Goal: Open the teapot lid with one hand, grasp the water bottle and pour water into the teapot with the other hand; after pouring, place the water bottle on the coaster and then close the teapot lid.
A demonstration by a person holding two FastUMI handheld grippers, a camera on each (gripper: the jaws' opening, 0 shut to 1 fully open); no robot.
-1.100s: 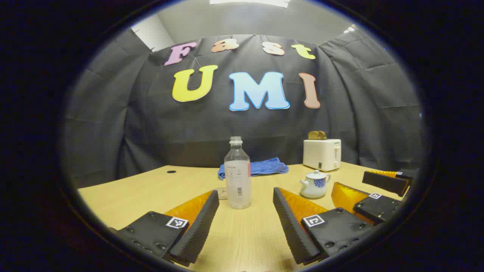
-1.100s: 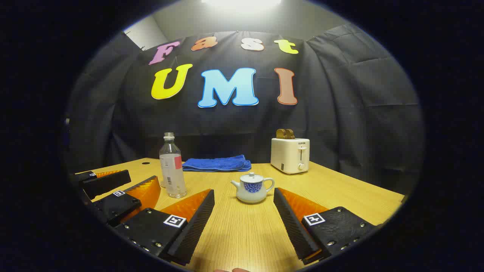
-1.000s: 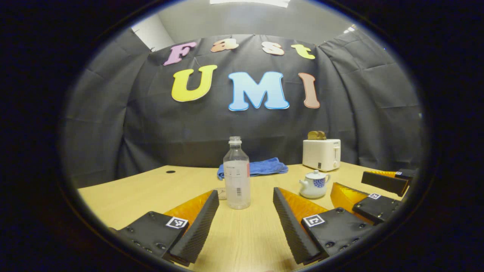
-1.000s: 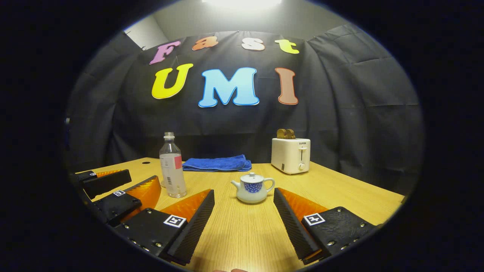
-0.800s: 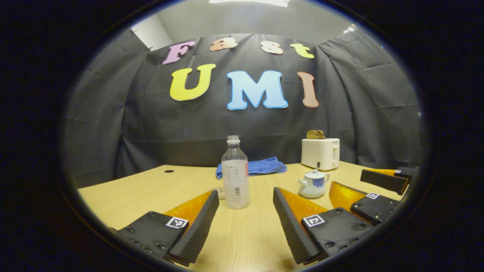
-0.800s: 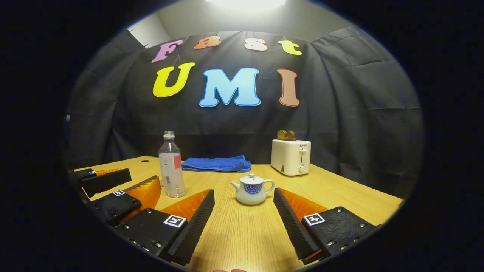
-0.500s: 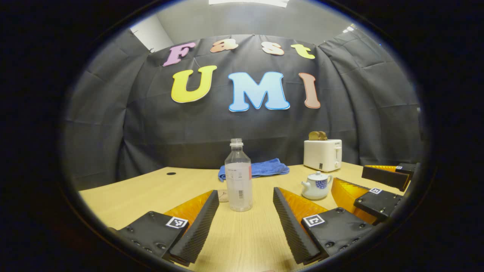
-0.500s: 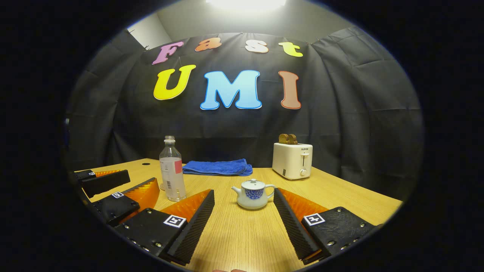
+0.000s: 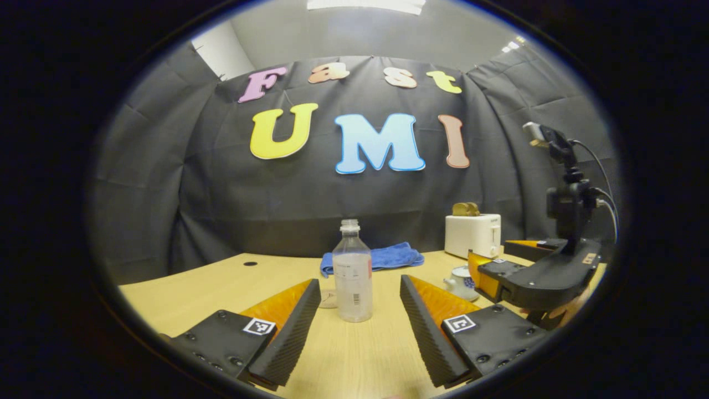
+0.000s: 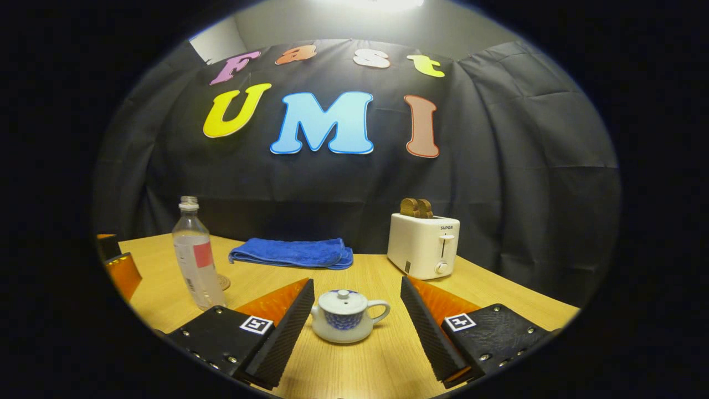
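I work down from the table (image 10: 498, 288), which carries everything. The bottle (image 9: 353, 271) stands upright on it, uncapped, just ahead of my left gripper (image 9: 360, 324), with the coaster (image 9: 329, 298) low beside it. I judge the bottle light and thin-walled, likely to buckle and spill if squeezed hard, so I would take it mid-body, around the label. The teapot (image 10: 344, 316) sits lid on, between the fingers of my right gripper (image 10: 357, 327). It looks like glazed ceramic, so I judge it slippery and fragile; the lid (image 10: 342, 300) has 1 small knob, the only place to pinch.

Both grippers have their 2 fingers spread wide and hold nothing. The right fingers flank the teapot but I cannot tell whether they touch it.
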